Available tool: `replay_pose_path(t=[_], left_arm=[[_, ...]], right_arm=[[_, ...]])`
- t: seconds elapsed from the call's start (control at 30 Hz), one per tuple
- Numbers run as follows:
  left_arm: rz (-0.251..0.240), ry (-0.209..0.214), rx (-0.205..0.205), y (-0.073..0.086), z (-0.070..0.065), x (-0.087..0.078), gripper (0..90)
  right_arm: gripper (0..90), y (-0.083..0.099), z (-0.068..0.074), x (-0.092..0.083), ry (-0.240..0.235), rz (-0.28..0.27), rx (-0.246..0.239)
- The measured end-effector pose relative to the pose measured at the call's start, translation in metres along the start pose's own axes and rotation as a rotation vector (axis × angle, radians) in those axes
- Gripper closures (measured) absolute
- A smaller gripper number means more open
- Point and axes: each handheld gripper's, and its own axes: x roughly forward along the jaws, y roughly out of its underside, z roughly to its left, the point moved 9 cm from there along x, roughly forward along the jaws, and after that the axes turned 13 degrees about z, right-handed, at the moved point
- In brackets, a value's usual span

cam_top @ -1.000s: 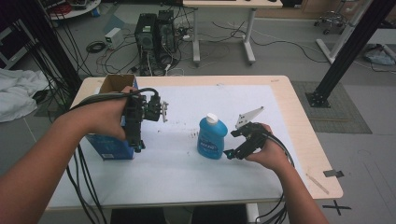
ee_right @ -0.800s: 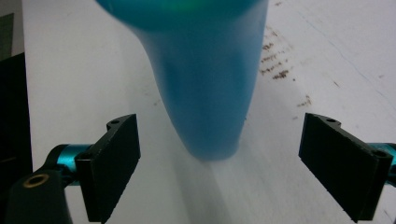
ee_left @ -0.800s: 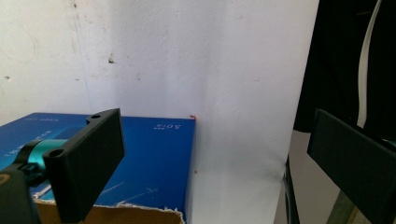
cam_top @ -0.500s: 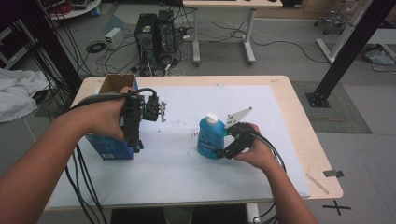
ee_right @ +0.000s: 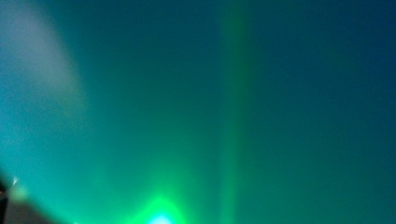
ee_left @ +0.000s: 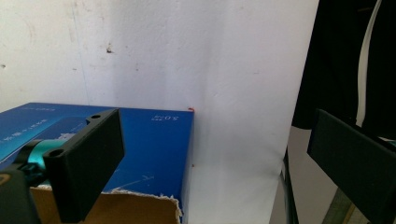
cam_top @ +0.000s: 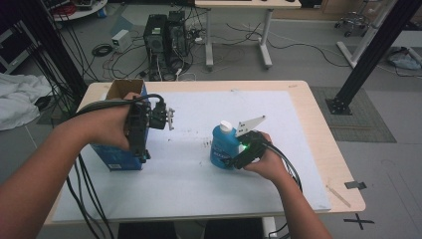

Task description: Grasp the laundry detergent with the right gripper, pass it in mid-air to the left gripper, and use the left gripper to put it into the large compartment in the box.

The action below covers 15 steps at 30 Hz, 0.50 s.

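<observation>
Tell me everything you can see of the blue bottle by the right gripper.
The blue bottle stands upright on the white mat, right of the blue box. It looks like plastic, with a white cap and a label too small to read. The right gripper is pressed against its right side; whether the jaws clamp it cannot be told. The right gripper view shows a blurred blue-green surface.

- The table point(cam_top: 318, 144) bears a big mat point(cam_top: 199, 189); the box point(cam_top: 119, 158) stands on the mat's left side; the bottle point(cam_top: 223, 147) stands upright near the middle, well apart from the box
- The left gripper point(cam_top: 144, 127) is over the box, on the side that faces the bottle; the right gripper point(cam_top: 238, 154) is right up against the bottle's right side
- Behind the table, on the floor, stand computer cases point(cam_top: 164, 32); a second table point(cam_top: 239, 5) stands to the right of them
</observation>
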Motion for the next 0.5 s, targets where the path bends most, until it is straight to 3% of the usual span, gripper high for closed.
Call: replay_pose_path(t=[0.5], left_arm=[[0.004, -0.001, -0.005, 0.0018, 0.0016, 0.0010, 4.0]], right_arm=[[14.9, -0.0058, -0.0008, 0.0020, 0.041, -0.063, -0.009]])
